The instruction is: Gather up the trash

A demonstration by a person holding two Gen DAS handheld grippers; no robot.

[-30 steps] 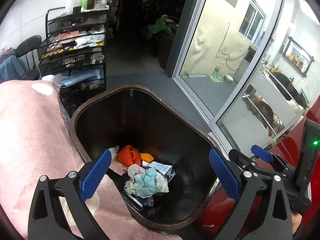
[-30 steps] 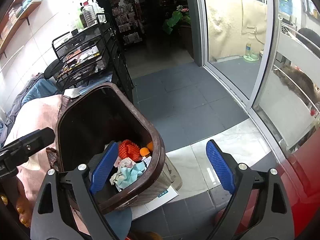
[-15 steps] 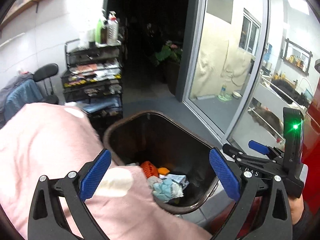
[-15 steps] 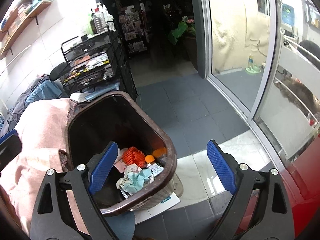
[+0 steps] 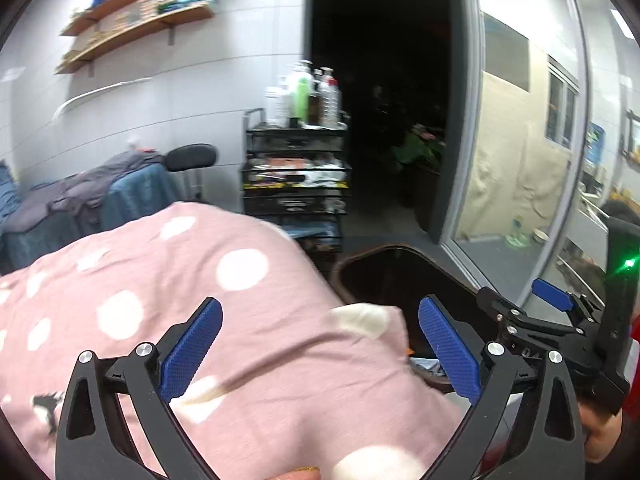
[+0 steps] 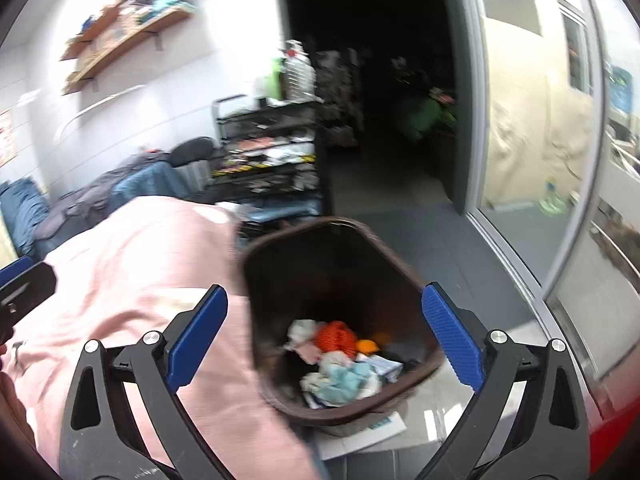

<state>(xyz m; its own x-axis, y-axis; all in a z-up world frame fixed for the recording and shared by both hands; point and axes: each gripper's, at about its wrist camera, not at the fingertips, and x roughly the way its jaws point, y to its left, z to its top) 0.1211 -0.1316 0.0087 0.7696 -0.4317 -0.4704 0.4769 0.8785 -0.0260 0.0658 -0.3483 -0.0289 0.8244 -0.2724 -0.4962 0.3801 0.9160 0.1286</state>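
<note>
We note that both views have lifted away from the brown bin (image 6: 416, 276) since a second ago, when each looked down into it: the right gripper (image 6: 324, 336) now hangs above it with its jaws opening and nothing between them, and the left gripper (image 5: 320, 344), jaws wide and empty, now faces the pink dotted fabric (image 5: 168, 280). The trash (image 6: 340, 364), crumpled tissue, an orange net and packaging, lies at the bottom of the bin, so we judge this deposit finished. The fabric overhangs the bin's left rim, and a black wire rack (image 5: 296, 184) stands just behind.
</note>
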